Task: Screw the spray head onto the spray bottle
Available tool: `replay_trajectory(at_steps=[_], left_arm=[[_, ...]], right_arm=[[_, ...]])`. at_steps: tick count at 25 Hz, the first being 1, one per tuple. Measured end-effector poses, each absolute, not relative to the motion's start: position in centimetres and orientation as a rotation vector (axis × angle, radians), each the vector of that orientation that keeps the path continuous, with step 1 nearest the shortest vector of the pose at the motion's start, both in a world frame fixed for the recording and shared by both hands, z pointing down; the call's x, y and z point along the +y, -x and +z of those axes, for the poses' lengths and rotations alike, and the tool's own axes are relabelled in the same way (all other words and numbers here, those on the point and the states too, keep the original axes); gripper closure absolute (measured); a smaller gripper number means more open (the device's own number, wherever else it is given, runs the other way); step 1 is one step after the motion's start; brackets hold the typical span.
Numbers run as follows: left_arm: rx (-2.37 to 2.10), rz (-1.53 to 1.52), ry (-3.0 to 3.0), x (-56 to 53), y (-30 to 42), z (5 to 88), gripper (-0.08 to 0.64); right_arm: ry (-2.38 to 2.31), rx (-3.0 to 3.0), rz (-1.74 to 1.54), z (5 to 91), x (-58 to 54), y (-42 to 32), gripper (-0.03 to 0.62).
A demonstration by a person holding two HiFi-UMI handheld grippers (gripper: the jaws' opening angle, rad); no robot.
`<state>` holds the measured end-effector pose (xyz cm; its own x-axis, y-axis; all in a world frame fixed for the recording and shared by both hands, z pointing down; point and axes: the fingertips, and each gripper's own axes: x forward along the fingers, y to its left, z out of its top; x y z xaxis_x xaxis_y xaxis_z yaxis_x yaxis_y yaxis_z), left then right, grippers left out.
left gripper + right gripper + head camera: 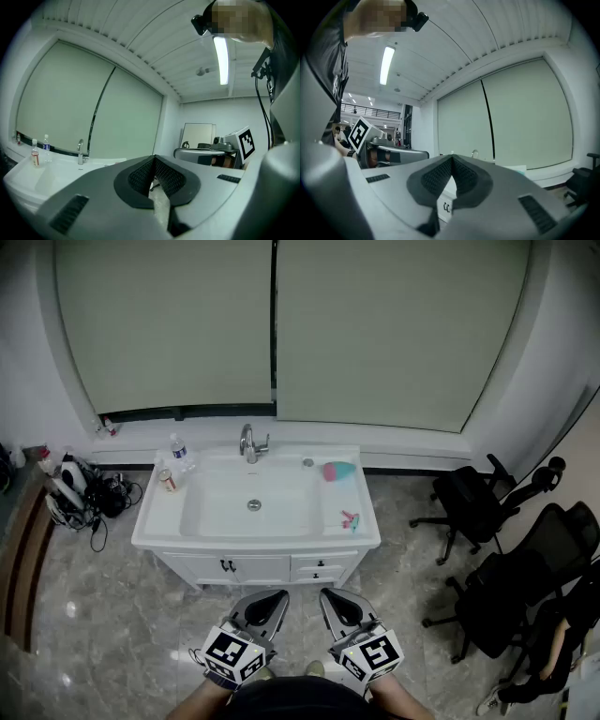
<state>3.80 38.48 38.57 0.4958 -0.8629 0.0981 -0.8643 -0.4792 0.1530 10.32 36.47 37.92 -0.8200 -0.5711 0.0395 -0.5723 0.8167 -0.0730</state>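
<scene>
A small pink and teal piece (349,519), which looks like the spray head, lies on the white basin top (366,538) at the right. Behind it lies a teal thing with a pink end (339,470), possibly the spray bottle on its side. Both grippers are held low in front of the cabinet, well short of the basin. My left gripper (271,597) (153,159) is shut with nothing in it. My right gripper (331,597) (452,158) is also shut and empty. Each gripper view shows the other gripper's marker cube.
A faucet (248,442) stands at the back of the basin. A water bottle (178,452) and a small clear bottle (167,480) stand at its left corner. Black office chairs (478,507) are at the right. Cables and devices (80,493) lie on the marble floor at the left.
</scene>
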Motion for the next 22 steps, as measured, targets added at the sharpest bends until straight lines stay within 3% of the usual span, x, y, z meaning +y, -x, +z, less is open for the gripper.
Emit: replay_trajectory(at_steps=[22], left_arm=[[-1.457, 0.028, -2.542, 37.9, -5.5, 39.1, 0.555]], right_arm=[[-0.921, -3.019, 0.158, 37.2, 36.2, -12.1, 0.595]])
